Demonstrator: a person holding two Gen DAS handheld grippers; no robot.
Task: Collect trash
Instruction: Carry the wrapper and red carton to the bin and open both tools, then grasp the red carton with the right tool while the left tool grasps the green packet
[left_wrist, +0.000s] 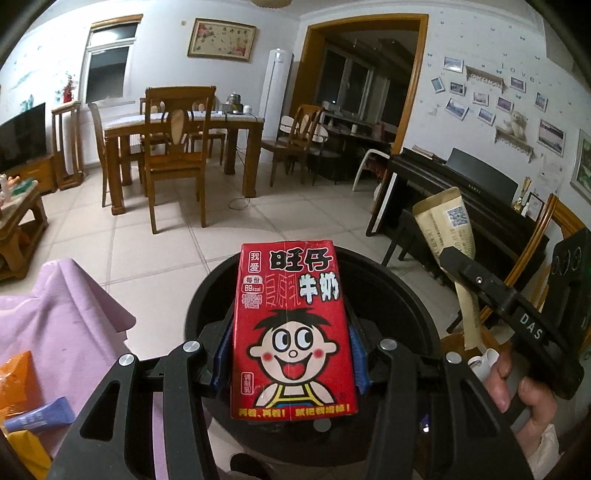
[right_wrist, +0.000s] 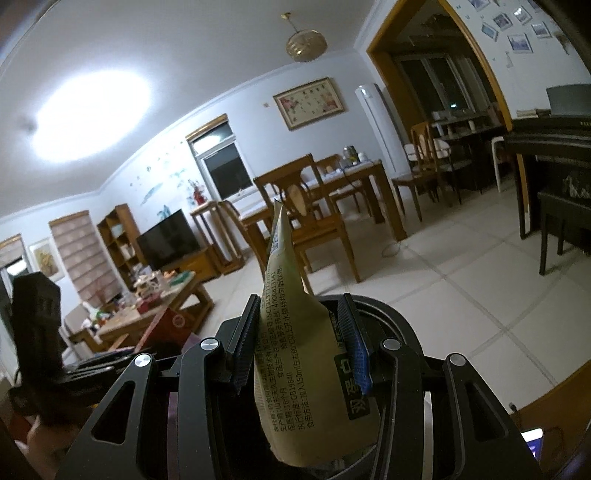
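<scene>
Left wrist view: the left gripper (left_wrist: 291, 354) has its blue-padded fingers (left_wrist: 223, 360) clamped on the two sides of a red milk carton (left_wrist: 291, 328), printed with a cartoon boy's face. The carton is upright, held directly above the open mouth of a round black bin (left_wrist: 399, 295). At the right, the right gripper (left_wrist: 448, 258) holds a tan paper sachet (left_wrist: 445, 225) over the bin's right rim, with a hand (left_wrist: 517, 387) around its handle. At near left, a lilac cloth (left_wrist: 74, 306) covers a surface where an orange packet (left_wrist: 18, 376) and a purple tube (left_wrist: 40, 415) lie.

Right wrist view: the right gripper (right_wrist: 301, 339) is closed on the tan paper sachet (right_wrist: 306, 387), its ridged fingers (right_wrist: 245, 343) pressing the lower part while the pointed top stands upward. The black bin's rim (right_wrist: 400, 328) shows just behind the fingers. At far left, a wooden desk (right_wrist: 155, 310) carries clutter.
</scene>
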